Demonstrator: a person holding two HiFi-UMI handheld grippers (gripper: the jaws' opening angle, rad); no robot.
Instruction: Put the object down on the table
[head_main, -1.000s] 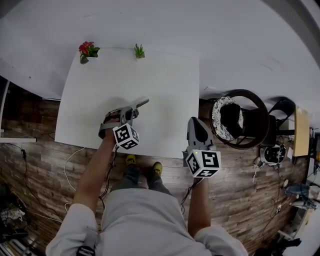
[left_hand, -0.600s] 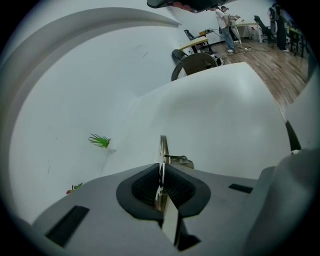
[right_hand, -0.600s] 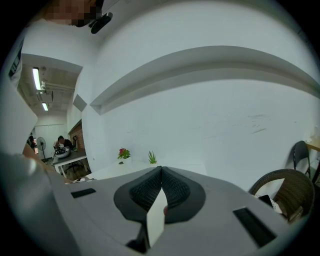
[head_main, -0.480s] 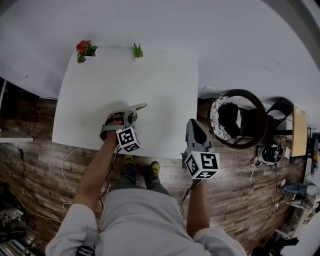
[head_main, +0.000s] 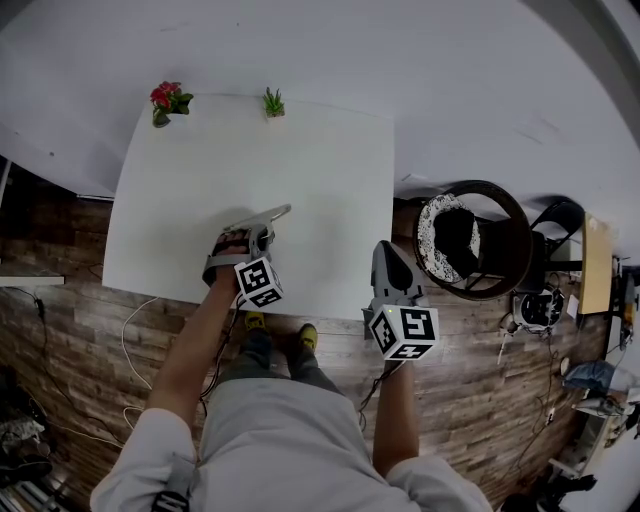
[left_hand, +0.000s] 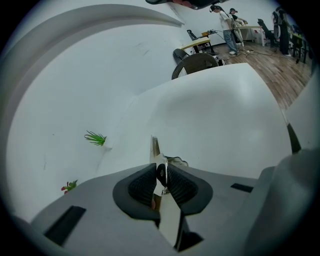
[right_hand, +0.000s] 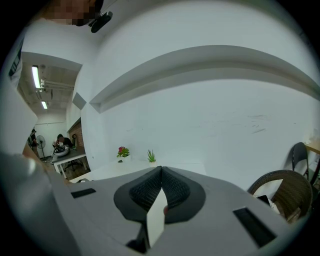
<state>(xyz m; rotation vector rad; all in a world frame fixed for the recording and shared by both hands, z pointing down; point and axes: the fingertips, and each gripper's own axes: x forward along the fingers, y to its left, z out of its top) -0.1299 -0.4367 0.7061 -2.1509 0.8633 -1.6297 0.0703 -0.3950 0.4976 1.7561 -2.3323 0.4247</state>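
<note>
A thin grey metal tool (head_main: 279, 212) lies low over the white table (head_main: 300, 150), pointing to the back right. Its handle end sits between the pads of my left gripper (head_main: 262, 226). In the left gripper view the tool's blade (left_hand: 155, 150) stands on edge between the dark ribbed pads of the left gripper (left_hand: 160, 172), and a narrow gap shows beside it. These jaws have just been opening, with the tool still between them. My right gripper (head_main: 384, 246) hovers at the table's near right edge, shut and empty, its pads meeting (right_hand: 161, 174).
A red flower pot (head_main: 168, 100) and a small green plant (head_main: 273, 102) stand at the table's far edge. A round wicker chair (head_main: 475, 238) stands right of the table. Wooden floor and cables lie at the near side.
My left hand has sunk a little toward the table with the tool, and its jaws have parted slightly. The right gripper has stayed where it was.
</note>
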